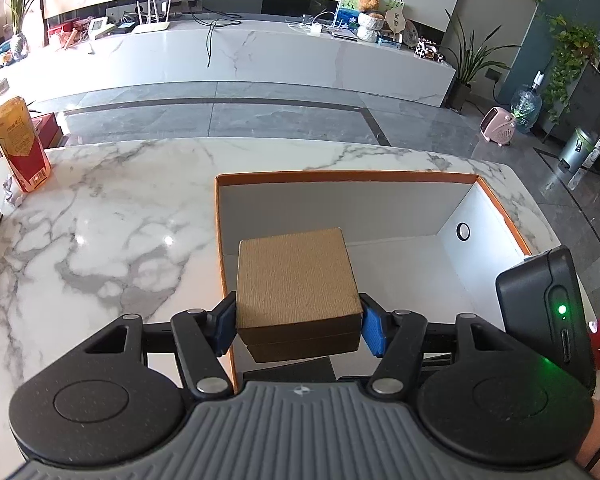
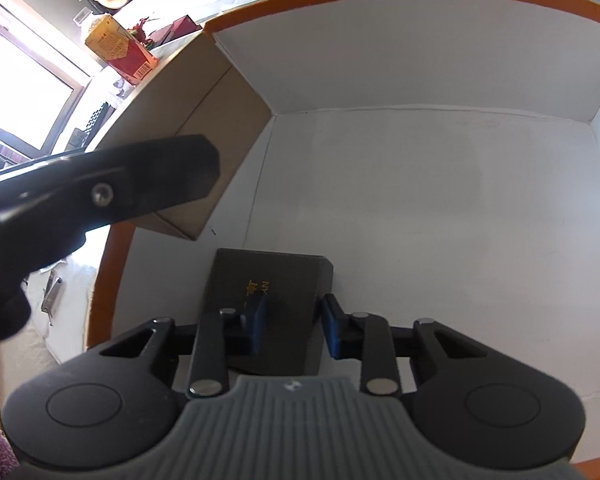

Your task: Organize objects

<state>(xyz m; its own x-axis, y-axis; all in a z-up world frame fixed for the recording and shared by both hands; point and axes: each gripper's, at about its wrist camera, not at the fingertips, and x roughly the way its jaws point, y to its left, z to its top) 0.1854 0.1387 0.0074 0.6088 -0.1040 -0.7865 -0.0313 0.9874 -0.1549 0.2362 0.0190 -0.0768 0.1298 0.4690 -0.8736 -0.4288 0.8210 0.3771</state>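
Both tongs are at work over one bin. Left tongs, low in the left wrist view, pinch a tan box: the blue pads press on its two sides, one at each edge. That box is a squat cube of ribbed, kraft-coloured card, with a seam running round it near the bottom where lid meets base. It sits at the centre of the frame, over the left part of the bin, just inside the bin's left wall; whether it rests on the floor or hangs above it cannot be told. The bin is white inside with an orange rim and stands on a marble table.

Right tongs, low in the right wrist view, are spread only a little, their blue pads standing over a dark box. That box is flat and black with gold lettering on its top face, and it lies on the bin's white floor at lower centre of the frame, reaching back under the tongs. The left pad overlaps the top face and the right pad sits just off its right edge; whether either pad touches it cannot be told. At upper left of that frame the tan box shows against the bin's wall, part hidden by the left tongs' black body.
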